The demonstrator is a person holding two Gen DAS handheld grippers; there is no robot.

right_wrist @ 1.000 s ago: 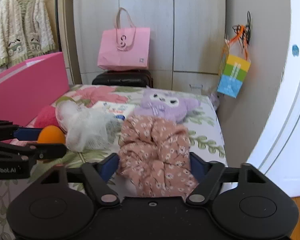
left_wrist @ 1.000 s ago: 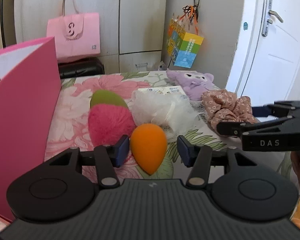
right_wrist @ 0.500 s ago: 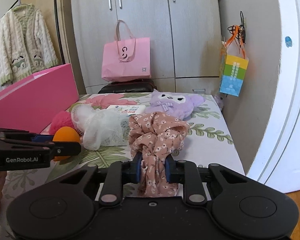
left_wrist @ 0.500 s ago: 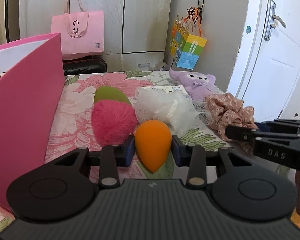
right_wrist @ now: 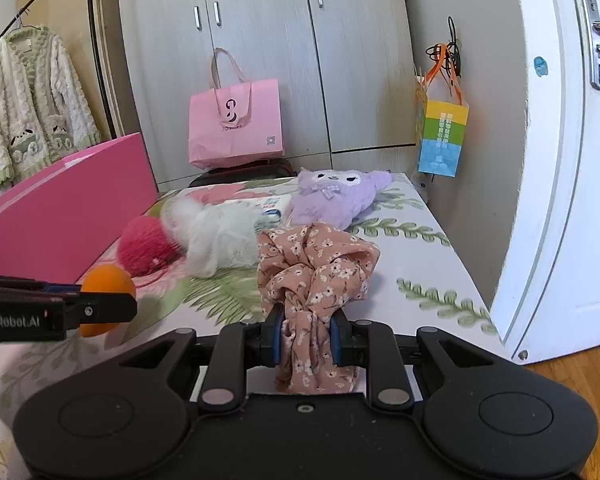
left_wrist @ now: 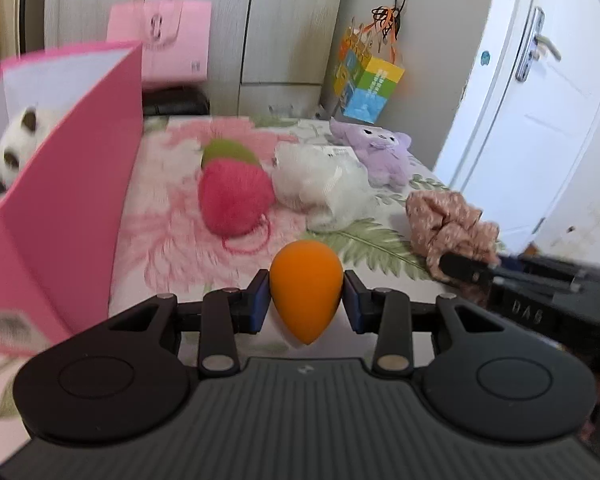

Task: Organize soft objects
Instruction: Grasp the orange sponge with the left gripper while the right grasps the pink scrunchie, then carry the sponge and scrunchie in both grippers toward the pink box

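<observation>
Orange sponge (left_wrist: 306, 294) pinched at its waist in left gripper (left_wrist: 306, 300), clear of the floral cover; floral scrunchie (right_wrist: 316, 280) bunched between right gripper's (right_wrist: 306, 336) closed pads. Both likely bound for the pink box (left_wrist: 72, 184). A second ago jaws stood apart, both items on the cover.

Blur, cropped edges and things half covered

The left wrist view is smeared: the pink box (left_wrist: 72, 184) and the flowered bed cover (left_wrist: 172, 216) lose their detail, and a black-and-white plush (left_wrist: 16, 148) shows only partly over the box wall. A green soft thing (left_wrist: 228, 152) is half hidden behind the red pom-pom (left_wrist: 234, 200). The printed pack (right_wrist: 268, 204) lies mostly under the white mesh puff (right_wrist: 220, 240). The left gripper (right_wrist: 108, 308) is cut off by the picture's left edge.
</observation>
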